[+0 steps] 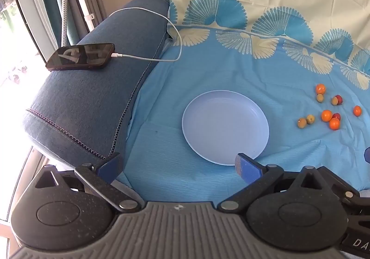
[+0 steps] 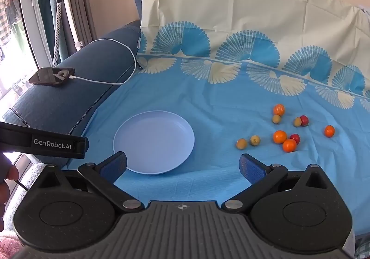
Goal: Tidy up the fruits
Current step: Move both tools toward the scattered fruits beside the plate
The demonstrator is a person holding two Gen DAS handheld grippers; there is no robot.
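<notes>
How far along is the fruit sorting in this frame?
Nothing looks done: the plate holds no fruit. Nothing is in hand; the left gripper and right gripper are both open and empty. All the small fruits still lie scattered on the blue cloth beside the plate.

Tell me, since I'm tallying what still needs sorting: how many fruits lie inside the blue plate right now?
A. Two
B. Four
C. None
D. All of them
C: the plate shows only a bare surface, while the orange, red and green fruits all lie scattered on the blue cloth to its right; both grippers are open and hold nothing.
</notes>
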